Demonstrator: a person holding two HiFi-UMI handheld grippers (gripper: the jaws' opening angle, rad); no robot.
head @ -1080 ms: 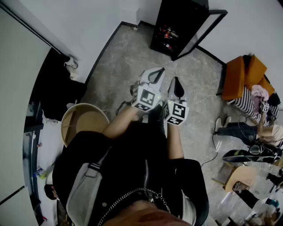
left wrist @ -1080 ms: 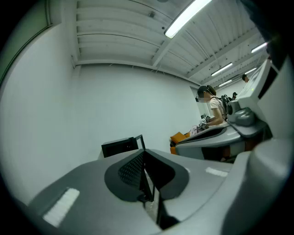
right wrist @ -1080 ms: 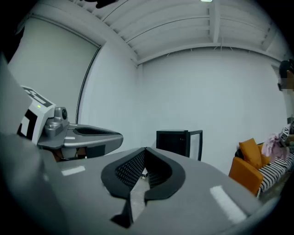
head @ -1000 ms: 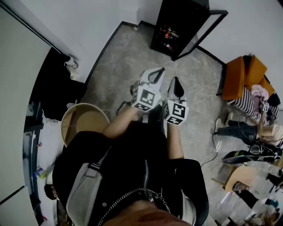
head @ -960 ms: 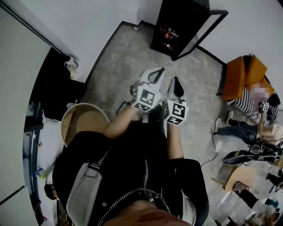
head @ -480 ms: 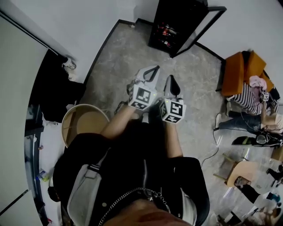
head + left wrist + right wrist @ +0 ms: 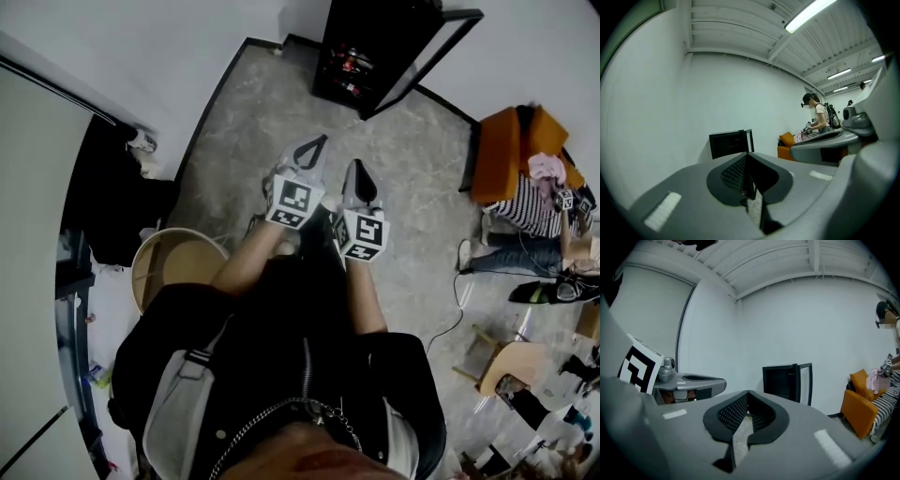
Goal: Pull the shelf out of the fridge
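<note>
Fridge (image 7: 364, 33) stands open, well ahead; left gripper (image 7: 317, 142) and right gripper (image 7: 354, 169) clenched empty, probably just for the approach.

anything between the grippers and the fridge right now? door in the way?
Nothing visible. Only bare floor lies between the left gripper, the right gripper and the fridge across the room. Its door stands swung open to the right in the head view. Both grippers are shut and empty.
</note>
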